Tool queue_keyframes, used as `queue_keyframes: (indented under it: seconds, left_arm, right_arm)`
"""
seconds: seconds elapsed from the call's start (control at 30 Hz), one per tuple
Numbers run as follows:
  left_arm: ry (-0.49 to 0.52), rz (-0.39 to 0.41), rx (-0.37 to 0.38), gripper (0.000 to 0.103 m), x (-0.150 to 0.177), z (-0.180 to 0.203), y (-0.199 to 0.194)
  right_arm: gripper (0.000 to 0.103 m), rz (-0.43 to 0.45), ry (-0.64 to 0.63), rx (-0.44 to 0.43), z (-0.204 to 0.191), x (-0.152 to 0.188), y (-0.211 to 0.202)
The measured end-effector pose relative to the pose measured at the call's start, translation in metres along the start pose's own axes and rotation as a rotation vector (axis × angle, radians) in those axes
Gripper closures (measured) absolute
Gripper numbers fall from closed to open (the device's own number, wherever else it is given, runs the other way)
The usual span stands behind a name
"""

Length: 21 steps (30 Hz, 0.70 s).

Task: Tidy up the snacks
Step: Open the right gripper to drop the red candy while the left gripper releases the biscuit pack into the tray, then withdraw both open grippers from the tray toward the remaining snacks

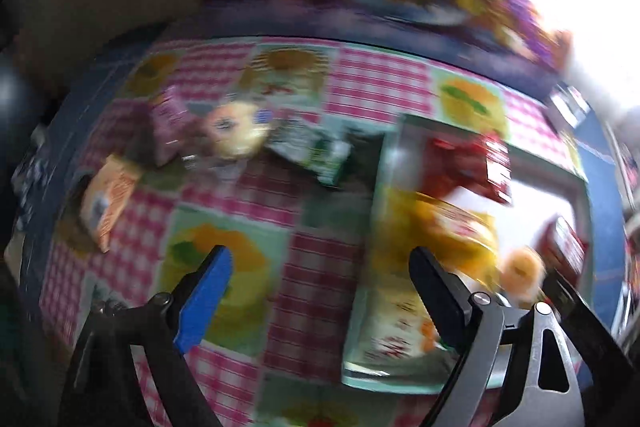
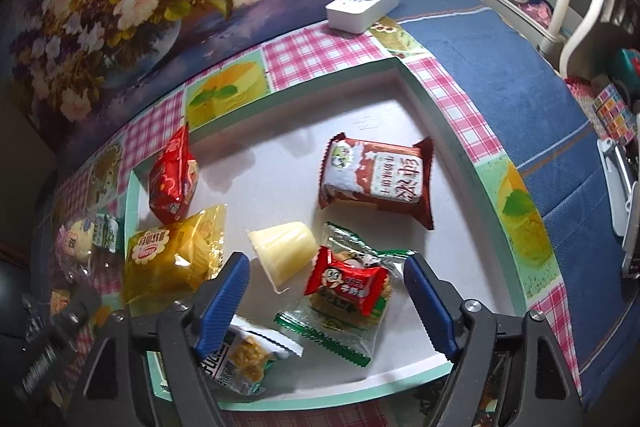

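Red-wrapped small snack (image 2: 347,285) lies atop a green-edged packet (image 2: 340,311) inside the white tray (image 2: 460,163), between the parted, empty jaws of the right gripper (image 2: 326,301); the left gripper (image 1: 320,291) hangs wide open, holding nothing, over the checked tablecloth (image 1: 360,83).

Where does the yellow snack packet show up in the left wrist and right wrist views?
Left wrist: yellow snack packet, blurred, right of centre, inside the tray near its left wall.
Right wrist: yellow snack packet, lower left, against the tray's left rim.
Shared landmark: the red packet just beyond it.
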<state>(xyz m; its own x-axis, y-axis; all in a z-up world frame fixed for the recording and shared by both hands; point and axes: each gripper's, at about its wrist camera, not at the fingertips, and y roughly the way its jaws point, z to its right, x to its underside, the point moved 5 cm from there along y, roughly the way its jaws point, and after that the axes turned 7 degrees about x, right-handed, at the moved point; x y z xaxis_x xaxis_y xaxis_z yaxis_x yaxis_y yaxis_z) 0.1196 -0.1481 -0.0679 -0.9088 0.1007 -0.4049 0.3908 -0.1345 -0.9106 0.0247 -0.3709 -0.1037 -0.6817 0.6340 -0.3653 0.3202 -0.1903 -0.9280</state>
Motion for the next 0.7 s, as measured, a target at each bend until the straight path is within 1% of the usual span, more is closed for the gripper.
queue_keyframes:
  seconds: [0.07,0.17,0.27,0.3,0.33,0.37,0.43,0.53,0.7]
  left_arm:
    - [-0.067,0.003,-0.026,0.013,-0.003,-0.021,0.003]
    - [-0.145,0.004,-0.056,0.012,-0.005,-0.047,0.006]
    - [-0.184,0.0,-0.098,0.012,-0.007,-0.066,0.009]
    - [-0.196,0.002,-0.116,0.012,-0.007,-0.073,0.01]
    - [-0.204,0.004,-0.126,0.012,-0.007,-0.077,0.01]
    - [-0.211,0.006,-0.133,0.012,-0.008,-0.081,0.01]
    - [-0.223,0.013,-0.138,0.011,-0.01,-0.088,0.01]
    - [-0.219,0.023,-0.147,0.005,-0.013,-0.093,0.008]
    - [-0.186,0.025,-0.155,0.005,-0.016,-0.093,0.008]
  right_arm:
    - [0.019,0.004,-0.021,0.0,-0.006,0.002,-0.001]
    - [0.013,0.008,-0.046,0.001,-0.015,0.004,-0.003]
    - [0.013,0.022,-0.072,-0.001,-0.025,0.006,-0.007]
    - [0.011,0.028,-0.08,-0.004,-0.028,0.007,-0.008]
    - [0.009,0.034,-0.09,-0.007,-0.032,0.008,-0.01]
    - [0.001,0.042,-0.103,-0.011,-0.037,0.008,-0.012]
    - [0.0,0.056,-0.123,-0.016,-0.045,0.008,-0.016]
    - [0.0,0.065,-0.146,-0.026,-0.055,0.009,-0.019]
    - [0.0,0.089,-0.177,-0.047,-0.07,0.01,-0.024]
